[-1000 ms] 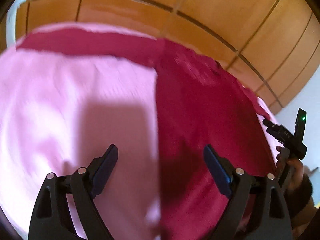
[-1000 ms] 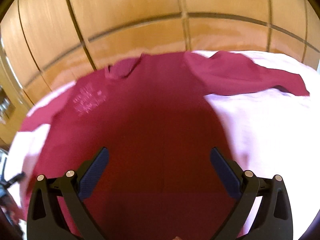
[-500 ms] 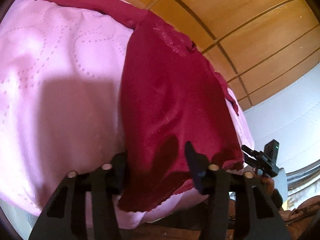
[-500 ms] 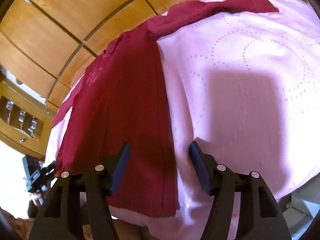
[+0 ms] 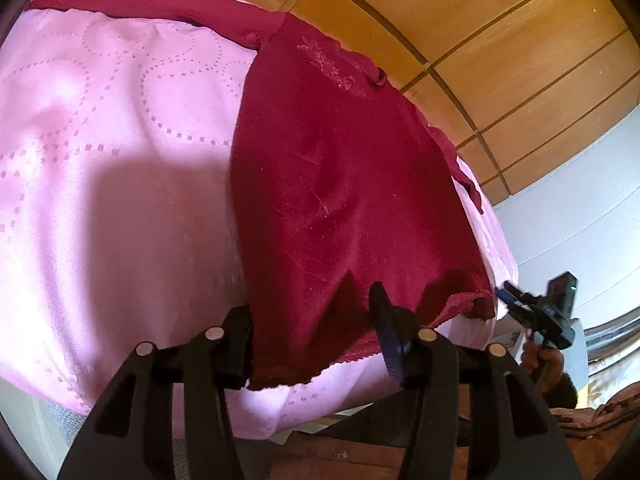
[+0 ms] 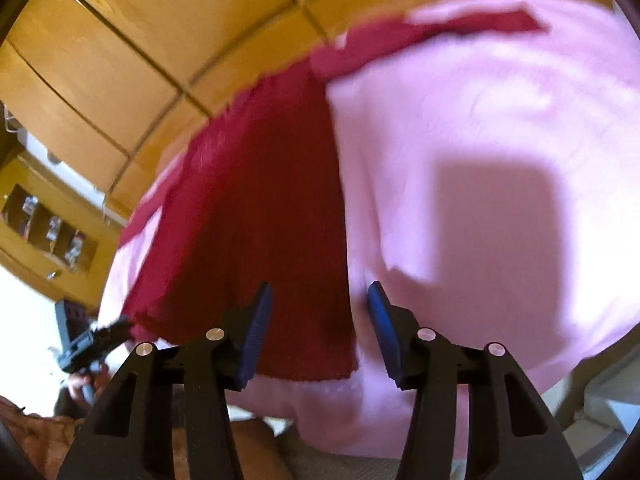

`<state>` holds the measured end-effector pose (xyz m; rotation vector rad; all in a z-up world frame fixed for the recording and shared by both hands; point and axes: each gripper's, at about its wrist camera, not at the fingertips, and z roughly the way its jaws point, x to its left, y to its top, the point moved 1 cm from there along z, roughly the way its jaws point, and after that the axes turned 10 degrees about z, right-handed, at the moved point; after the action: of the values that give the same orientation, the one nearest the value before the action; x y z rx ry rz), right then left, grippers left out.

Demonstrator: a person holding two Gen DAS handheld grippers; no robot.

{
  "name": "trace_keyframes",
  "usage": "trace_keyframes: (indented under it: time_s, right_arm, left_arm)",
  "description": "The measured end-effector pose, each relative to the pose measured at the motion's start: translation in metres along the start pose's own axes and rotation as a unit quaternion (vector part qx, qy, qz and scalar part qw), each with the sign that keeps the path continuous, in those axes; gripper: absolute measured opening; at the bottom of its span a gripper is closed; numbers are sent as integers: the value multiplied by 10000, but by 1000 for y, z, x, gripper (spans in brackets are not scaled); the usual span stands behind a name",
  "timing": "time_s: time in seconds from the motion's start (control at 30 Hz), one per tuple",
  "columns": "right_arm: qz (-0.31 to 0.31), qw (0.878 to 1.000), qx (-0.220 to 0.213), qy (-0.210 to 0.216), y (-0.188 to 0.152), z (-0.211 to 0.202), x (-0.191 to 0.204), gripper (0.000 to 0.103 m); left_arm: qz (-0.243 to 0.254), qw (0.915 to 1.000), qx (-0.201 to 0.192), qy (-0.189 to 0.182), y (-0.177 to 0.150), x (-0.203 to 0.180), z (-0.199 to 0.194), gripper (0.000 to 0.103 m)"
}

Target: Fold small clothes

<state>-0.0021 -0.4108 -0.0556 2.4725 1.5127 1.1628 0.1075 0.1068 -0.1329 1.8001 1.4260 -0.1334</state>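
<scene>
Dark red garment (image 5: 344, 184) lies spread on the pink bedspread (image 5: 120, 168), filling centre frame, hem at the bed's near edge. Left gripper (image 5: 312, 344): jaws part-open around the hem's corner. Right gripper (image 6: 316, 320): jaws apart, straddling the opposite hem corner; blurred.

Count: 1 red garment (image 5: 340, 184) w/ 2 long sleeves, 1 small pale embroidered motif (image 5: 332, 68) near its top. 1 pink quilted cover (image 5: 120, 168) under it. 2 grippers: left gripper (image 5: 312, 332), right gripper (image 6: 318, 320), 2 fingers each, so 4 in total. 1 wood-panelled wall (image 5: 480, 32). 1 wooden shelf unit (image 6: 48, 232) w/ approx. 3 niches; contents too blurred to count.
</scene>
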Motion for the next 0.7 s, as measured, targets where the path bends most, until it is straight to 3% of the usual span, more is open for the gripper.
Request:
trace_keyframes:
  time_s: [0.07,0.1,0.27,0.3,0.37,0.4,0.43,0.5,0.57,0.7]
  right_arm:
    - [-49,9988,-400,272,9,-22,6,50]
    - [-91,9985,-375,396,12,-24,9,50]
    - [-130,9986,502,133,-1,20,3,50]
    - [-29,9981,617,86,-5,29,-2,50]
    - [211,9972,682,232,-13,37,-8,40]
    - [237,9966,704,356,-14,38,-6,22]
    - [185,9959,776,430,-17,39,-3,13]
    - [-91,9953,811,512,-19,36,10,10]
    - [-106,9951,699,689,-14,23,10,10]
    - [-53,9970,559,529,-4,5,-7,10]
  left_arm:
    - [-56,10000,-35,-57,-1,3,-2,47]
    - [-62,9999,-58,-69,-1,4,-2,48]
    - [-73,9999,-99,-97,-3,5,-3,50]
    - [-53,9999,-90,-65,-3,4,-3,47]
    - [15,10000,3,75,-5,3,-2,18]
    - [90,9997,60,222,-5,3,-1,14]
    - [109,9997,34,215,-5,2,-2,11]
    - [109,9997,-50,214,-5,0,-9,9]
    - [186,9994,-115,265,-4,-6,-20,9]
    - [485,9982,-58,351,-8,-20,-42,8]
